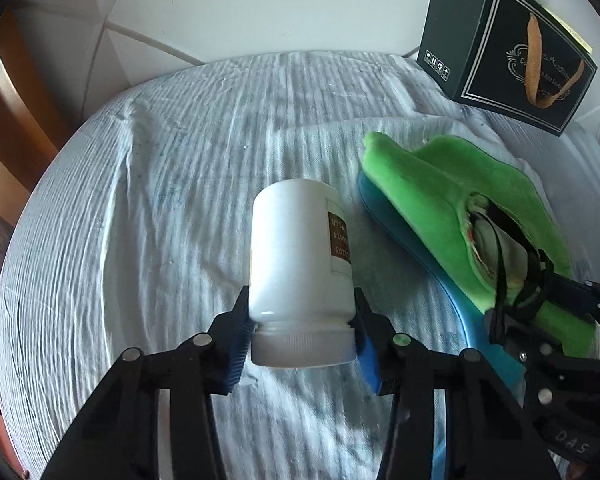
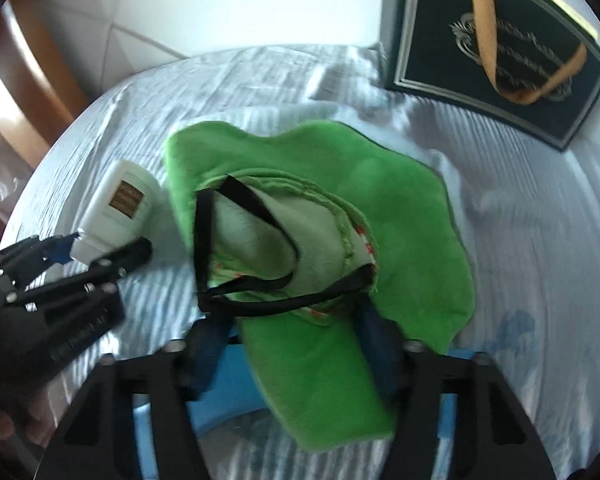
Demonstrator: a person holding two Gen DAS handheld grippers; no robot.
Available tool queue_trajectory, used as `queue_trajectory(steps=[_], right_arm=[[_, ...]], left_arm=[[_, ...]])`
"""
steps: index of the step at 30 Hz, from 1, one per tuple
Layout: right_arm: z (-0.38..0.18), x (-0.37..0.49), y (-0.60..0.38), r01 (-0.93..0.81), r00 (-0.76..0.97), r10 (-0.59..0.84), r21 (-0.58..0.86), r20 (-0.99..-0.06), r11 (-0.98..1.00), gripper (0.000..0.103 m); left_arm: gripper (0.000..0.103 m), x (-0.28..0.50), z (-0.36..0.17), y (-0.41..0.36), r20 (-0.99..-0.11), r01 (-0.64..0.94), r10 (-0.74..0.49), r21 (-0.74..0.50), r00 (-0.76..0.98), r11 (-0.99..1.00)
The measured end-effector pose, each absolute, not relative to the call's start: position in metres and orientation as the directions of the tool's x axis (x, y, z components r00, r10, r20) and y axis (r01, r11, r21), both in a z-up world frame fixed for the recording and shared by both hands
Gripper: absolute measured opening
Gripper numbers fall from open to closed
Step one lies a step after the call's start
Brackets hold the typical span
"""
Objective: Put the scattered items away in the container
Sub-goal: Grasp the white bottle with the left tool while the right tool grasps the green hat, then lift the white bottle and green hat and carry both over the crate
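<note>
White bottle (image 1: 300, 256) clamped at cap end by left tool (image 1: 302, 344). Green plush item (image 2: 340, 280), right of bottle, clamped by right tool (image 2: 296, 344). Dark box (image 1: 508, 48) seen beyond bottle.

R gripper (image 2: 296, 344) fingers clamp green plush (image 2: 400, 216) w/ black strap (image 2: 244, 196).

The label on the white bottle (image 1: 300, 256) between my left fingers (image 1: 236, 344) turns away from me, its print too small to read. My right fingers (image 2: 208, 352) vanish under the green plush toy (image 2: 340, 280), which also covers most of the blue container (image 2: 236, 384). The right wrist view is smeared, so the dark box (image 2: 496, 40) shows lettering I cannot read, its top cut off by the edge.
</note>
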State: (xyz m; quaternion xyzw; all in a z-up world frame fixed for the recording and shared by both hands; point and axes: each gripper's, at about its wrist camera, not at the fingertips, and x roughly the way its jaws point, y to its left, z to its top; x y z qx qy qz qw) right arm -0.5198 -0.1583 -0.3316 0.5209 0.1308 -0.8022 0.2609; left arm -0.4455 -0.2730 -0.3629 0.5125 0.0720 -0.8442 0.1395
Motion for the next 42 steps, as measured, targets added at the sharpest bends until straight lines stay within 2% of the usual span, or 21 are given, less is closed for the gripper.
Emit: queue_trajectory(steps=[1,3,6,18,29,42], right_arm=[[-0.328,-0.518,-0.159,0.554,-0.327,-0.278,0.055,-0.903,-0.83,0.037],[-0.32,-0.512,-0.16,0.551,-0.342,-0.267,0.038,-0.901,-0.834,0.028],[-0.307,-0.502,-0.157,0.554,-0.355,-0.269,0.03,-0.895,-0.832,0.02],[-0.228,-0.436,-0.13,0.605,-0.413,-0.354,0.038,-0.839,-0.796,0.018],[-0.225,-0.404,-0.108,0.648,-0.39,-0.399,0.061,-0.83,-0.76,0.018],[-0.123,-0.374,-0.06,0.691,-0.538,-0.481,-0.035,-0.693,-0.722,0.017]], left_arm=[[0.045,-0.442,-0.36,-0.27,-0.88,0.311,-0.172,0.029,-0.442,-0.95],[0.045,-0.433,-0.352,-0.265,-0.867,0.316,-0.181,0.029,-0.465,-0.948],[0.045,-0.415,-0.333,-0.258,-0.845,0.324,-0.2,0.034,-0.495,-0.946],[0.045,-0.342,-0.27,-0.234,-0.802,0.33,-0.213,0.021,-0.558,-0.944],[0.045,-0.298,-0.264,-0.219,-0.816,0.381,-0.241,0.027,-0.526,-0.924],[0.045,-0.284,-0.192,-0.161,-0.744,0.378,-0.27,0.025,-0.611,-0.925]])
